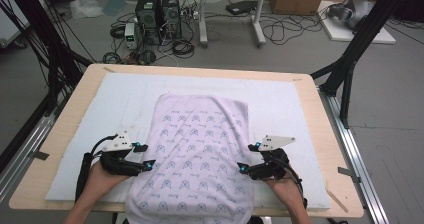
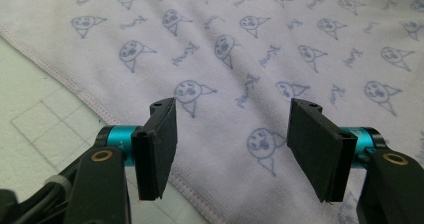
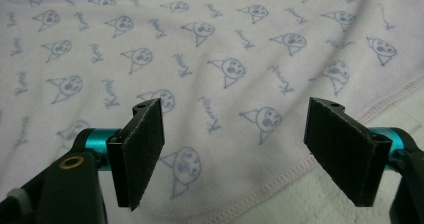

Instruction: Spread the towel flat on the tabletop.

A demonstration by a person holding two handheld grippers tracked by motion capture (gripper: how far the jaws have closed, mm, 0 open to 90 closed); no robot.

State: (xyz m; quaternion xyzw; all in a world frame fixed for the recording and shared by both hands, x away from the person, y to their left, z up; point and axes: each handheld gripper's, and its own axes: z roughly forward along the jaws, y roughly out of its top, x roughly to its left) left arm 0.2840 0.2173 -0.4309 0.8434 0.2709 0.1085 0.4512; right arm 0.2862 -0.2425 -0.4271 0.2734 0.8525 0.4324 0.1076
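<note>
Both grippers, left (image 1: 145, 155) and right (image 1: 246, 158), gape empty over the towel's (image 1: 197, 149) side hems; pinching shallow could slip them.

High view overhead facing forward; gripper views close, sharing towel (image 1: 197, 149)

One printed towel (image 1: 197, 154), one white mat (image 1: 280, 99), one wooden table (image 1: 320, 134), two claws: left claw (image 1: 145, 155), right claw (image 1: 248, 158).
</note>
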